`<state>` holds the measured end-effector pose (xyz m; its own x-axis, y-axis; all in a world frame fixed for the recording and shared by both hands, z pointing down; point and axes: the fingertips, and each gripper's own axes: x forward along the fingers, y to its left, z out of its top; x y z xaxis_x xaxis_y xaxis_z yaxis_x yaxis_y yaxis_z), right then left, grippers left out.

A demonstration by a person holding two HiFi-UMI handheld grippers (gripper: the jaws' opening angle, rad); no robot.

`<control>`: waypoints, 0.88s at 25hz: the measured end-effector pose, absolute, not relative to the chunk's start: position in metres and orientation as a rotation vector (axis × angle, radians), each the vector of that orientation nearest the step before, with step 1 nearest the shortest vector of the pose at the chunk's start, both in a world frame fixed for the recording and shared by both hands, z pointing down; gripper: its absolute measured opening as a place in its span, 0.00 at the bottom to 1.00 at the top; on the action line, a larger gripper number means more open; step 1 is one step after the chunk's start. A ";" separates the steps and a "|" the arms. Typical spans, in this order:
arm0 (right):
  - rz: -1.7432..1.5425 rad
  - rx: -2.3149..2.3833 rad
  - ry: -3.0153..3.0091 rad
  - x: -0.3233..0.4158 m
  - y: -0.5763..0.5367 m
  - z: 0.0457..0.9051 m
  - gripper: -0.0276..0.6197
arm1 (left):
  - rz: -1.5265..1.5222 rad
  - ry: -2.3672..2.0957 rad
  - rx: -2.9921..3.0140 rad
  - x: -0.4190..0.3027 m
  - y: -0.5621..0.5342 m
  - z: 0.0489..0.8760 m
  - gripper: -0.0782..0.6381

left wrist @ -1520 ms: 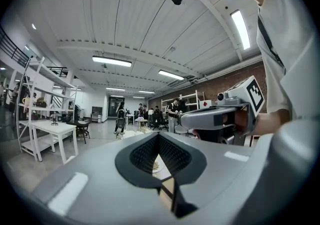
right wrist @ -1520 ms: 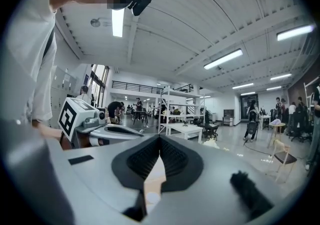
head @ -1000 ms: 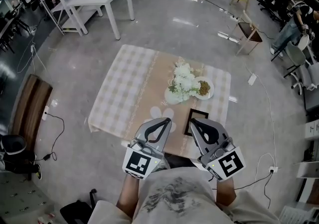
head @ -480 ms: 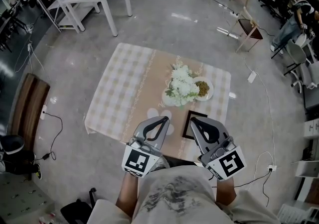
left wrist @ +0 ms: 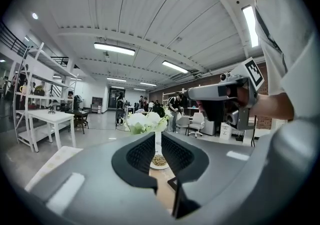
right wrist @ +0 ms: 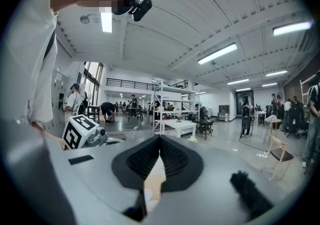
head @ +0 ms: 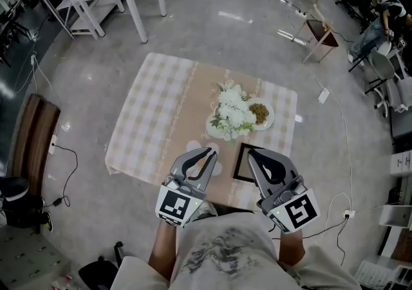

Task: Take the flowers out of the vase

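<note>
vase (head: 216, 130) mostly hidden under flowers (head: 233, 109); empty left gripper (head: 210, 151) just parting, right gripper (head: 252, 153) closed.

We list, ahead of the fingers (head: 212, 161): flowers (head: 232, 108), white, green leaves; tablecloth (head: 154, 121), beige-and-white check, tan centre band; plate (head: 271, 113), white; frame (head: 241, 165), black.

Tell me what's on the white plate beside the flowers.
A brownish-green heap sits on the plate; what it is cannot be told. The white flowers hide the plate's left edge.
</note>
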<state>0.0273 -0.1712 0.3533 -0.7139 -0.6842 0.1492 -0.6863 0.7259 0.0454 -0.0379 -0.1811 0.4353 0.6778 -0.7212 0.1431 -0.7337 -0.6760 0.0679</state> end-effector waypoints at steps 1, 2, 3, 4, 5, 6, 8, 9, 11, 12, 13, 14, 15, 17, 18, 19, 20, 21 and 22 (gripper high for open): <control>0.021 1.112 -2.769 0.028 -0.172 0.353 0.07 | 0.152 -1.205 2.754 -0.038 -0.183 0.437 0.18; 0.023 1.115 -2.766 0.030 -0.173 0.354 0.07 | 0.156 -1.203 2.764 -0.037 -0.184 0.439 0.19; 0.024 1.118 -2.763 0.031 -0.174 0.354 0.07 | 0.165 -1.200 2.787 -0.037 -0.185 0.442 0.20; 0.025 1.121 -2.760 0.032 -0.175 0.354 0.07 | 0.174 -1.198 2.804 -0.036 -0.187 0.444 0.21; 0.027 1.124 -2.757 0.033 -0.176 0.355 0.07 | 0.177 -1.196 2.803 -0.036 -0.188 0.446 0.22; 0.027 1.126 -2.754 0.035 -0.177 0.356 0.07 | 0.175 -1.196 2.787 -0.036 -0.189 0.448 0.23; 0.027 1.131 -2.751 0.036 -0.179 0.357 0.07 | 0.175 -1.196 2.768 -0.036 -0.192 0.452 0.26; 0.027 1.133 -2.750 0.037 -0.180 0.357 0.07 | 0.183 -1.195 2.784 -0.035 -0.193 0.454 0.27; 0.029 1.136 -2.745 0.038 -0.181 0.357 0.07 | 0.195 -1.194 2.807 -0.035 -0.196 0.458 0.31; 0.029 1.138 -2.743 0.039 -0.182 0.358 0.07 | 0.198 -1.194 2.809 -0.035 -0.197 0.459 0.33; 0.030 1.140 -2.741 0.040 -0.183 0.358 0.07 | 0.202 -1.194 2.808 -0.035 -0.198 0.461 0.35; 0.030 1.142 -2.740 0.041 -0.184 0.358 0.07 | 0.206 -1.194 2.807 -0.034 -0.200 0.462 0.37; 0.030 1.144 -2.738 0.042 -0.185 0.359 0.07 | 0.211 -1.193 2.806 -0.034 -0.201 0.464 0.38; 0.032 1.148 -2.734 0.044 -0.186 0.360 0.07 | 0.222 -1.191 2.804 -0.032 -0.203 0.468 0.41; 0.032 1.150 -2.733 0.045 -0.187 0.360 0.07 | 0.227 -1.190 2.802 -0.031 -0.204 0.470 0.42; 0.032 1.153 -2.732 0.046 -0.187 0.360 0.07 | 0.231 -1.189 2.800 -0.030 -0.205 0.471 0.43; 0.031 1.155 -2.731 0.047 -0.188 0.360 0.07 | 0.234 -1.188 2.798 -0.030 -0.206 0.473 0.44; 0.032 1.158 -2.729 0.048 -0.189 0.360 0.07 | 0.237 -1.188 2.797 -0.029 -0.207 0.474 0.45; 0.033 1.160 -2.727 0.049 -0.189 0.360 0.07 | 0.241 -1.188 2.795 -0.029 -0.208 0.476 0.46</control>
<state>0.0490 -0.1892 0.3597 -0.6803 -0.7127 0.1714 -0.7165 0.6958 0.0492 -0.0286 -0.2078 0.4759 0.6841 -0.7064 0.1818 -0.7214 -0.6921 0.0251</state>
